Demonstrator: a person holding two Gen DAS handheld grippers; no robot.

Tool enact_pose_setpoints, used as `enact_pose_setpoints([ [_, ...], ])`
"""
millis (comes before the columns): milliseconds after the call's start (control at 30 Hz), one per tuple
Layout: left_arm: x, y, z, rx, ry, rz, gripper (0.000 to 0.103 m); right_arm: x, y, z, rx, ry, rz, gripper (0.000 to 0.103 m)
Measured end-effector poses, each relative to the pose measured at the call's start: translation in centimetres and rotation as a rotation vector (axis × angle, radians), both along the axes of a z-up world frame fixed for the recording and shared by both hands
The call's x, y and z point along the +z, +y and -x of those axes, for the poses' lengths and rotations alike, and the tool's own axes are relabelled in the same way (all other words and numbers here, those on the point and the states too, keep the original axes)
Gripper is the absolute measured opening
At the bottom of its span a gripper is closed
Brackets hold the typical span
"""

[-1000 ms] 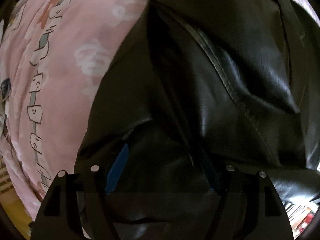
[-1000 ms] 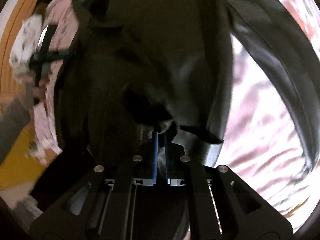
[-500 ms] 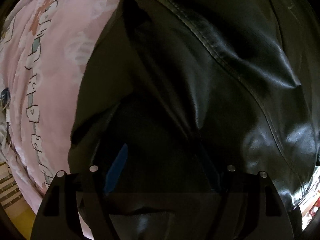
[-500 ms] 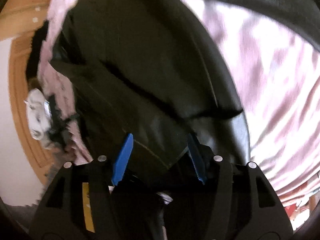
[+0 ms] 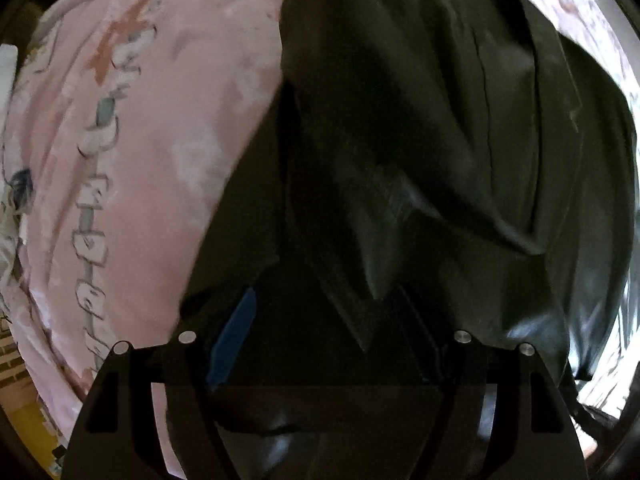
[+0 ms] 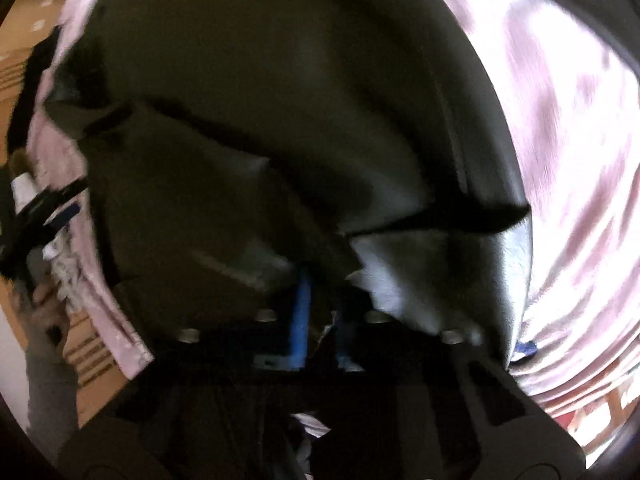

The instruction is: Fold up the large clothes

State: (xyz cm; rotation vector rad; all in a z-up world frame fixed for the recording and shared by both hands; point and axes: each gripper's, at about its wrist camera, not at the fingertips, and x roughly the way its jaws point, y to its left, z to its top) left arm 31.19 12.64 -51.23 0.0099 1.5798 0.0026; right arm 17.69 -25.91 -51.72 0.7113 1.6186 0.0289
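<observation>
A black leather jacket (image 5: 420,140) lies bunched on a pink patterned bedsheet (image 5: 140,160). My left gripper (image 5: 324,312) points straight down over it. Its jaws stand wide around a thick bunch of the jacket, which tents up toward the blue pads (image 5: 232,336). In the right wrist view the same jacket (image 6: 260,100) fills the middle. My right gripper (image 6: 320,300) has its blue pads (image 6: 300,320) close together, pinched on a fold at the jacket's edge. The picture there is blurred.
The pink sheet (image 6: 580,160) spreads to the right of the jacket. At the left edge of the right wrist view are a wooden frame (image 6: 24,60), a printed cardboard box (image 6: 92,356), a person's hand (image 6: 44,304) and a dark object above it.
My right gripper opened around the jacket's edge half a second ago and is now shut on it. My left gripper rose, and the jacket under it bunched into folds.
</observation>
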Motion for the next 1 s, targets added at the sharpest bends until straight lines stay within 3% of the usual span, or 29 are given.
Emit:
enact_pose_setpoints([
  [133, -0.5, 0.5, -0.8, 0.036, -0.005, -0.040, 0.069, 6.6, 0.3, -4.2, 0.067, -0.203, 0.068, 0.004],
  [267, -2.3, 1.5, 0.1, 0.082, 0.001, -0.061, 0.069, 14.6, -1.8, -11.5, 0.138, -0.464, 0.206, 0.003],
  [333, -2.9, 1.6, -0.3, 0.118, -0.001, -0.035, 0.069, 16.1, -2.9, -14.1, 0.157, -0.518, 0.283, 0.003],
  [433, -3.8, 1.5, -1.6, 0.161, -0.018, -0.037, 0.069, 14.2, -6.2, -15.8, 0.149, -0.459, 0.383, 0.003],
  [500, -4.2, 1.3, -2.0, 0.179, -0.020, -0.042, 0.069, 11.0, -9.2, -16.1, 0.132, -0.344, 0.430, 0.003],
  [633, -4.7, 1.5, -1.9, 0.173, -0.034, -0.040, 0.069, 8.0, -10.4, -14.3, 0.123, -0.236, 0.416, 0.003],
  [767, -2.5, -0.7, -0.9, 0.142, -0.091, -0.058, 0.069, 9.5, -6.2, -17.5, 0.177, -0.338, 0.303, 0.004],
  [800, -2.5, -0.6, -2.2, 0.133, -0.107, -0.049, 0.069, 10.3, -4.4, -18.9, 0.207, -0.375, 0.269, 0.004],
  [900, 0.6, -3.0, -1.0, 0.098, -0.186, -0.011, 0.069, 12.6, 2.7, -25.1, 0.333, -0.452, 0.141, 0.006],
  [967, 1.2, -4.4, -0.4, 0.046, -0.233, -0.008, 0.070, 13.3, 8.9, -29.7, 0.443, -0.453, 0.041, 0.027],
  [1000, 1.3, -5.7, -0.4, 0.003, -0.252, -0.001, 0.070, 13.4, 11.5, -31.5, 0.475, -0.455, 0.009, 0.056],
])
